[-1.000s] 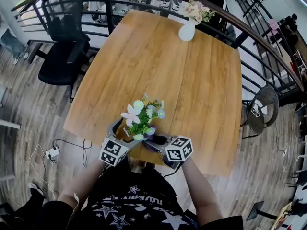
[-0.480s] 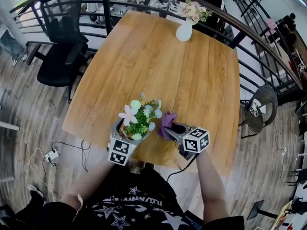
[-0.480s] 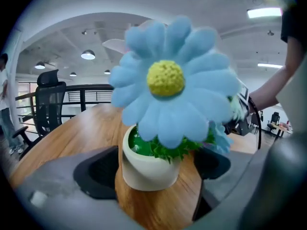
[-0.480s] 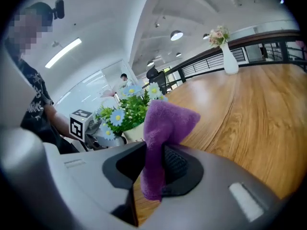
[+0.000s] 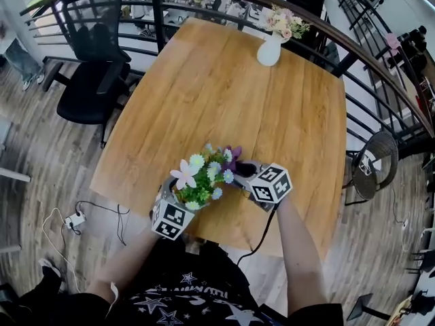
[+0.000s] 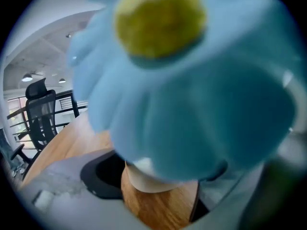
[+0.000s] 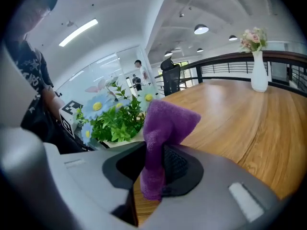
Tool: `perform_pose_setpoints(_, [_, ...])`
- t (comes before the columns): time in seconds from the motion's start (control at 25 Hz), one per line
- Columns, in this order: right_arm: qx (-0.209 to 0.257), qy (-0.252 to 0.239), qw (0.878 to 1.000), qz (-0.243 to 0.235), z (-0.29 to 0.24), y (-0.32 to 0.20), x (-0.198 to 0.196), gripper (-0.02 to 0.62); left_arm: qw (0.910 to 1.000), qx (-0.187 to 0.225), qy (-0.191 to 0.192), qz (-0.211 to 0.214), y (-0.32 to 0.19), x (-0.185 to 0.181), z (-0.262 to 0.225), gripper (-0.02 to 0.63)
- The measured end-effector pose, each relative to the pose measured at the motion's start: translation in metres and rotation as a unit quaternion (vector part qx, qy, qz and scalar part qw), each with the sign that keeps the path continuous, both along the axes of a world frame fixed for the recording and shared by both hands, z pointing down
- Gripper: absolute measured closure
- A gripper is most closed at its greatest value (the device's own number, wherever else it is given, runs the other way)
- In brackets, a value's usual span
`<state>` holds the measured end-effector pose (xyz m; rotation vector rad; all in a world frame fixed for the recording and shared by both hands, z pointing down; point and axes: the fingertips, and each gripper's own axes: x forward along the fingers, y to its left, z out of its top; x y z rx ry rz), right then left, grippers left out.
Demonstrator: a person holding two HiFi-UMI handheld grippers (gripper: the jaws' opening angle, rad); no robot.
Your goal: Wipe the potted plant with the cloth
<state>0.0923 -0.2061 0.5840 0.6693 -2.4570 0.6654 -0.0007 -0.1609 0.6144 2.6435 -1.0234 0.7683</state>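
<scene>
The potted plant point(image 5: 200, 176), green leaves with pale blue and white flowers in a white pot point(image 6: 144, 176), stands near the table's front edge. My left gripper point(image 5: 182, 197) reaches in from the front left. Its jaws have just been closing, and both now lie against the pot's sides. A blue flower point(image 6: 182, 80) fills most of the left gripper view. My right gripper point(image 5: 241, 172) is shut on a purple cloth point(image 5: 233, 156) just right of the plant. The cloth point(image 7: 165, 123) stands up from the pads beside the leaves point(image 7: 117, 119).
On the wooden table point(image 5: 258, 107) a white vase of pink flowers point(image 5: 270, 49) stands at the far edge. A black railing point(image 5: 380, 66) curves behind it. A black office chair point(image 5: 92, 53) sits left, a round stool point(image 5: 372, 158) right, a power strip point(image 5: 73, 217) on the floor.
My right gripper swung the cloth out from in front of the plant to the right, then back in against the plant's right side. The left gripper stayed at the pot.
</scene>
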Motion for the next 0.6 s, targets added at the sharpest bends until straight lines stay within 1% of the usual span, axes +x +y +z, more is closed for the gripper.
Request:
perform_pose_setpoints(0.12, [0.004, 0.005, 0.999, -0.041, -0.002, -0.009, -0.011, 0.503, 0.9994, -0.002, -0.003, 0.035, 0.000, -0.002, 0.001, 0.170])
perform_pose_setpoints(0.28, [0.000, 0.008, 0.995, -0.100, -0.001, -0.016, -0.022, 0.505, 0.9970, -0.004, -0.007, 0.077, 0.001, -0.004, 0.003, 0.170])
perform_pose_setpoints(0.48, [-0.018, 0.011, 0.989, -0.149, 0.003, -0.021, -0.040, 0.505, 0.9932, 0.000, -0.004, 0.116, 0.001, -0.008, 0.002, 0.170])
perform_pose_setpoints(0.6, [-0.038, 0.003, 0.985, -0.170, 0.005, -0.023, -0.050, 0.505, 0.9915, 0.002, -0.003, 0.130, 0.001, -0.008, 0.001, 0.170])
